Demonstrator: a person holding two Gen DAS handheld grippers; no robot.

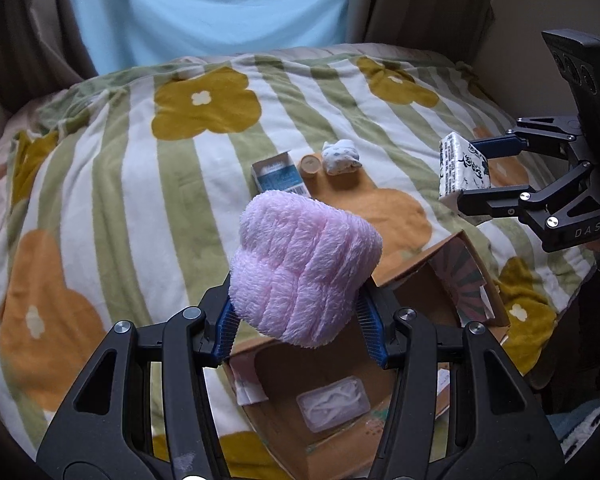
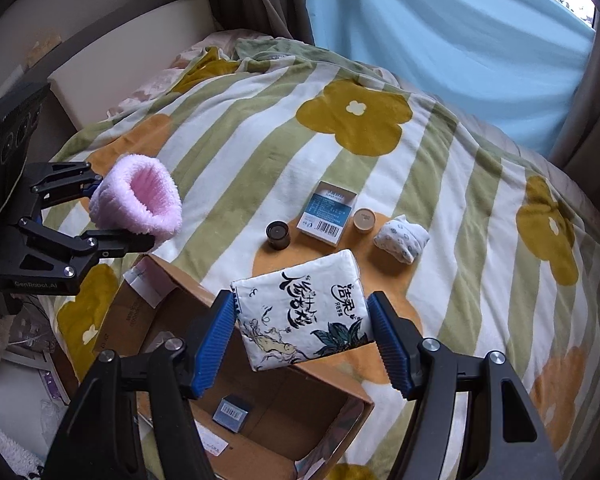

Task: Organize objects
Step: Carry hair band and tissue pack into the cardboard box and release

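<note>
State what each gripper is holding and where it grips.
The left gripper pinches the pink fluffy band at its lower sides. The right gripper clamps the tissue pack by its two opposite side edges, above the cardboard box.

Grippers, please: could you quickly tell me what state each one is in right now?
Left gripper: closed on the pink fluffy towel, held above the cardboard box.
Right gripper: closed on the tissue pack, over the box.
</note>
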